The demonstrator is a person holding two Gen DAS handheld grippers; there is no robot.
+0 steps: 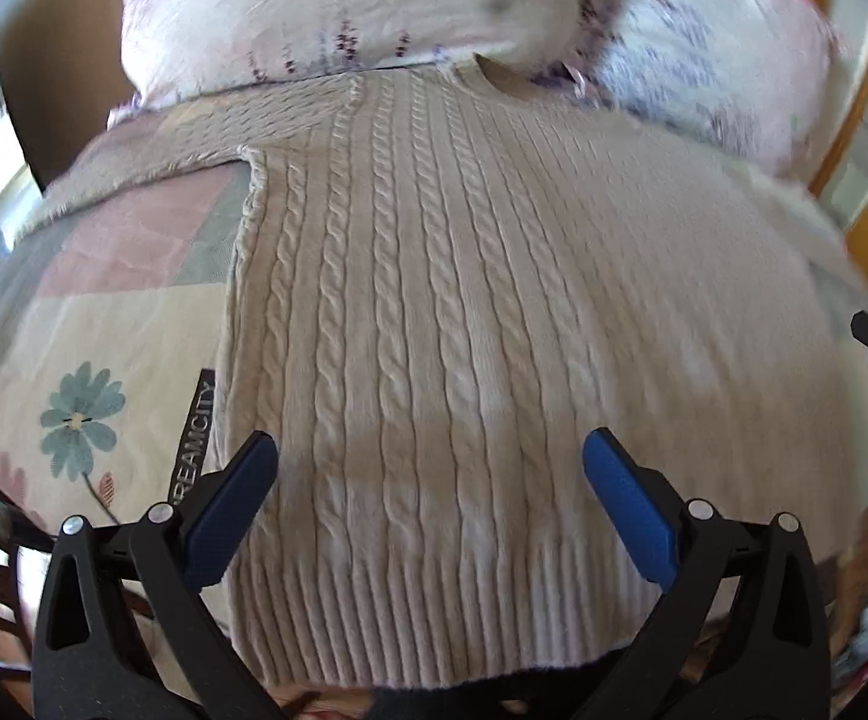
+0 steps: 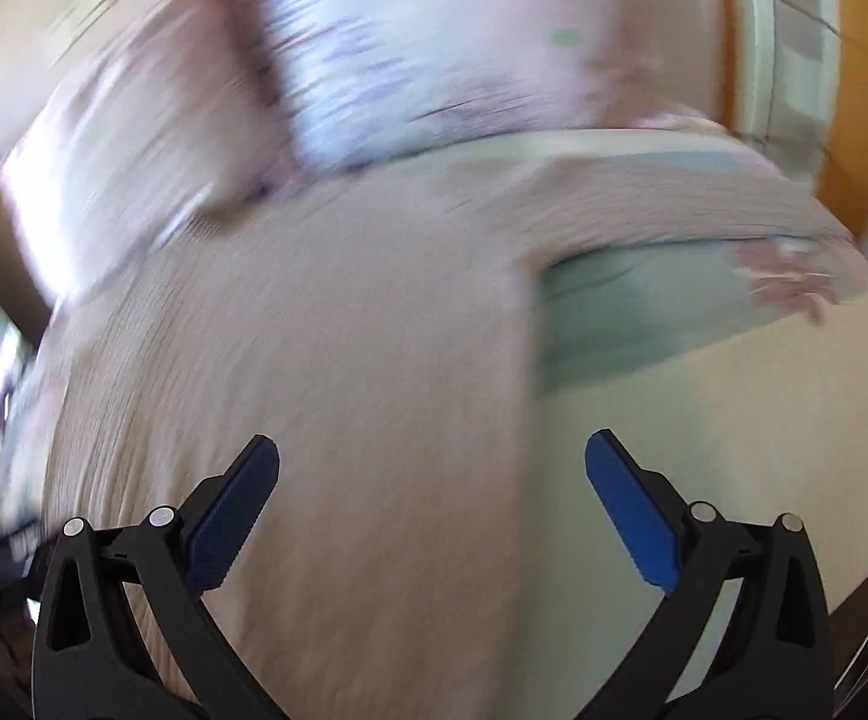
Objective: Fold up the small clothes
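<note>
A beige cable-knit sweater (image 1: pixel 434 312) lies spread flat on a bed, over a patchwork quilt (image 1: pixel 104 330) printed with flowers. The left hand-held gripper (image 1: pixel 431 462) hovers above the sweater's ribbed hem, its blue-padded fingers (image 1: pixel 631 504) spread wide with nothing between them. The neckline lies far ahead of this hand-held gripper, just beside a floral pillow (image 1: pixel 344 6), and one sleeve stretches off ahead and to its left. A black label (image 1: pixel 194 438) sits on the quilt just left of the left finger.

The right hand-held gripper (image 2: pixel 432 462) also stands wide apart and holds nothing. Its view is heavily blurred. The sweater (image 2: pixel 314 330) fills the area ahead and to its left, with the sweater's side edge running ahead between the fingers and bare quilt (image 2: pixel 703 408) to its right.
</note>
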